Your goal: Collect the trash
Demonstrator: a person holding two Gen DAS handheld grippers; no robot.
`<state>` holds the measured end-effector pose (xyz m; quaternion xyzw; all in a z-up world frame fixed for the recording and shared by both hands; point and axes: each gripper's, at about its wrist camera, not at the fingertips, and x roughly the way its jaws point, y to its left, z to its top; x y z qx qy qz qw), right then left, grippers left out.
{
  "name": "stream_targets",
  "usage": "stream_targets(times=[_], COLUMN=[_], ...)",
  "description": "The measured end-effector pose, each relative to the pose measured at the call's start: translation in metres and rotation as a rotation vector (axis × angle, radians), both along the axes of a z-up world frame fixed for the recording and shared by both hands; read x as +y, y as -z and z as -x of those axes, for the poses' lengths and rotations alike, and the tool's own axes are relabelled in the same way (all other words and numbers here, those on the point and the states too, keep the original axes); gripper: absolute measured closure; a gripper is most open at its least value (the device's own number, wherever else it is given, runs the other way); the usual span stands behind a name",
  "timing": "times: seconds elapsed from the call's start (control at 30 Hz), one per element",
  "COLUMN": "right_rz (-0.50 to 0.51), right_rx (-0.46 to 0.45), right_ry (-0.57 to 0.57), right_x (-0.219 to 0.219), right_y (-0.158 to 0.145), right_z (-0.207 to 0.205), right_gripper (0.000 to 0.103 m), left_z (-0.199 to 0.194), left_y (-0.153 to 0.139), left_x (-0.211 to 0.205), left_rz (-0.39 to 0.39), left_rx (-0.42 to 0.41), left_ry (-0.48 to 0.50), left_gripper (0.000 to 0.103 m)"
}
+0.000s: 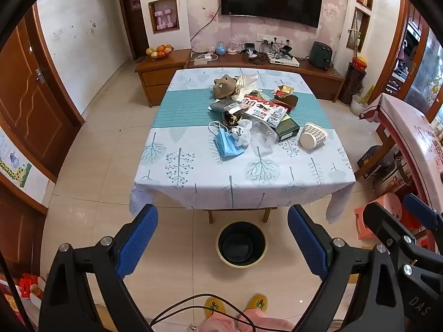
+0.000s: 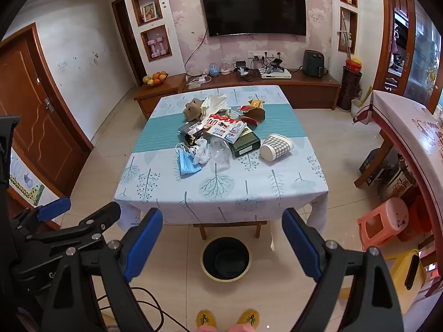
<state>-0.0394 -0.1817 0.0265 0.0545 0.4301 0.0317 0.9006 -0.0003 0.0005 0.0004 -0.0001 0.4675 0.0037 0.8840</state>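
A pile of trash lies on the table (image 1: pixel 193 177) (image 2: pixel 221 199): a blue face mask (image 1: pixel 227 144) (image 2: pixel 187 163), a checked paper cup (image 1: pixel 313 135) (image 2: pixel 275 147) on its side, a clear plastic cup (image 1: pixel 264 135) (image 2: pixel 220 150), a dark green box (image 1: pixel 288 130) (image 2: pixel 246 141), a printed carton (image 1: pixel 265 110) (image 2: pixel 225 128) and a brown bag (image 1: pixel 223 87) (image 2: pixel 192 109). A dark bin (image 1: pixel 241 244) (image 2: pixel 225 258) stands on the floor before the table. My left gripper (image 1: pixel 223 238) and right gripper (image 2: pixel 221 242) are open, empty and held above the bin, well short of the trash.
A pink stool (image 2: pixel 383 222) and a yellow container (image 2: pixel 407 274) stand at the right by a second table (image 2: pixel 409 127). A wooden TV cabinet (image 1: pixel 249 63) runs behind the table. A door (image 1: pixel 30 102) is at the left. Cables and slippered feet (image 2: pixel 227 318) are below.
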Motion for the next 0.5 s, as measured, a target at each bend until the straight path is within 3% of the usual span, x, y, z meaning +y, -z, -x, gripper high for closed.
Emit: stream_targets(times=[0.5], right_rz=[0.007], right_rx=[0.008], right_ry=[-0.004], right_x=[0.006], right_y=[0.0], right_z=[0.004], right_gripper=[0.014], left_z=[0.004], left_y=[-0.005], left_x=[0.008], left_rz=[0.008], left_rx=[-0.013], left_ry=[0.001], left_gripper=[0.017])
